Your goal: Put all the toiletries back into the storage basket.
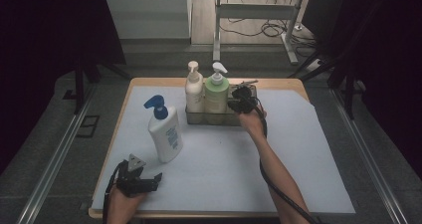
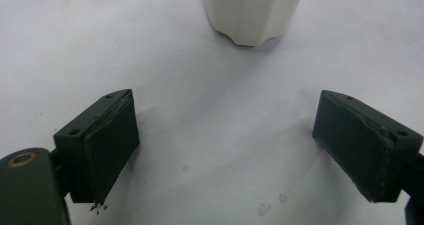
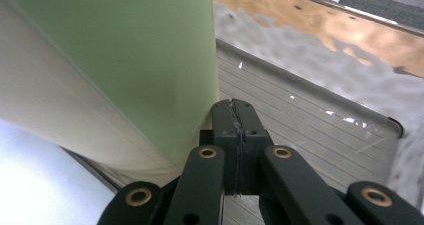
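Jaws of the right gripper [image 3: 235, 130] pressed together, empty, just beside the green bottle [image 3: 135, 60]

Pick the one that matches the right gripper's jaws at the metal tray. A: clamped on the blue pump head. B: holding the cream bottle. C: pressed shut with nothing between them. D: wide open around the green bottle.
C: in the right gripper view the right gripper has its pads flat together, beside the green bottle, above the metal tray.

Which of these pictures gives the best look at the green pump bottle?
The high view: there the green bottle shows whole, pump and all, standing in the metal tray beside a cream bottle. The right gripper view shows just a close stretch of its green side, next to the shut right gripper. The left gripper view faces the white bottle's base instead.
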